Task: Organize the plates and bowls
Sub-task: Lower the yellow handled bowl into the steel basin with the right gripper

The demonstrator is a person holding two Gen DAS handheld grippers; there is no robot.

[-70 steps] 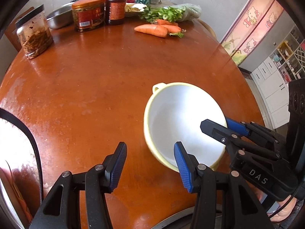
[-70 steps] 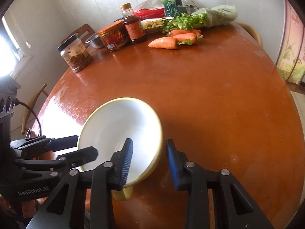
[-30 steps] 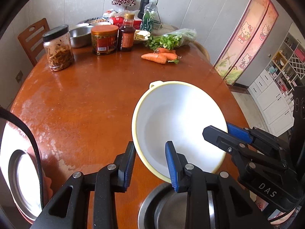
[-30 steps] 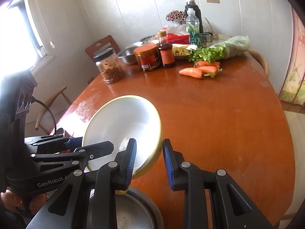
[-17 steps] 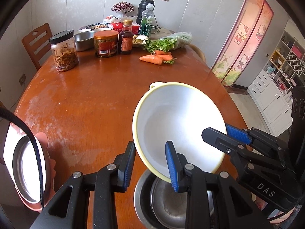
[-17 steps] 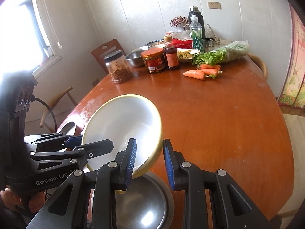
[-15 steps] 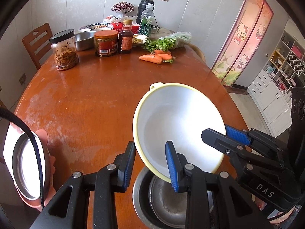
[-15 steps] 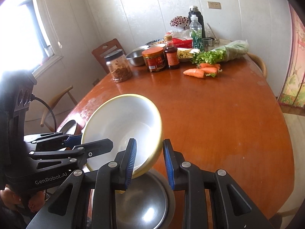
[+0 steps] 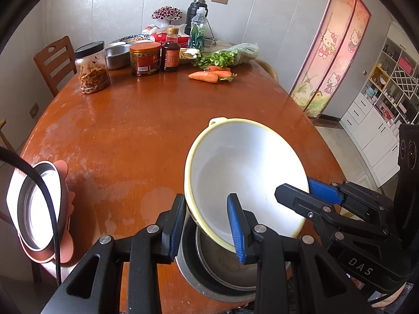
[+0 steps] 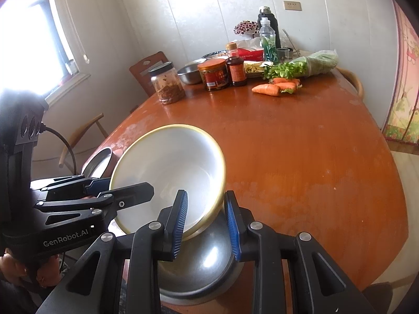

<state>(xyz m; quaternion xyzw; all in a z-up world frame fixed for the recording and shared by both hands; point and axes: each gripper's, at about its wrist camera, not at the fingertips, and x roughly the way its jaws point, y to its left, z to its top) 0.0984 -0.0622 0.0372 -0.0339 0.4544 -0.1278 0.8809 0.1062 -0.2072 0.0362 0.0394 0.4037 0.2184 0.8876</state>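
the white bowl [image 9: 243, 180] with a yellow rim is up in the air, tipped on a slant. two tools hold it by its rim, one on each side.

the left gripper [image 9: 207, 225] is squeezed nearly shut on the bowl's near edge. one blue pad sits inside the bowl and the other pad is outside, with the rim pinched between them. the right gripper [image 10: 205, 222] is also closed tight on the rim, at the other side, one pad in and one pad out.

right under the tipped bowl sits a shiny metal bowl [image 10: 199, 267] at the near edge of the round brown table [image 9: 136, 136]. the white bowl's low edge hangs just over the metal bowl. i cannot tell if the two bowls touch.

off to the left, at the table's edge, a metal dish sits in a pink plate [image 9: 39, 214].

far across the table are carrots [image 9: 207, 74], green leaves [image 9: 225, 56], a dark sauce bottle [image 9: 171, 53], a red tin [image 9: 145, 59] and a glass jar [image 9: 91, 66] with a black lid. they are well apart from the bowls. a wooden chair [image 9: 55, 62] stands behind the table.
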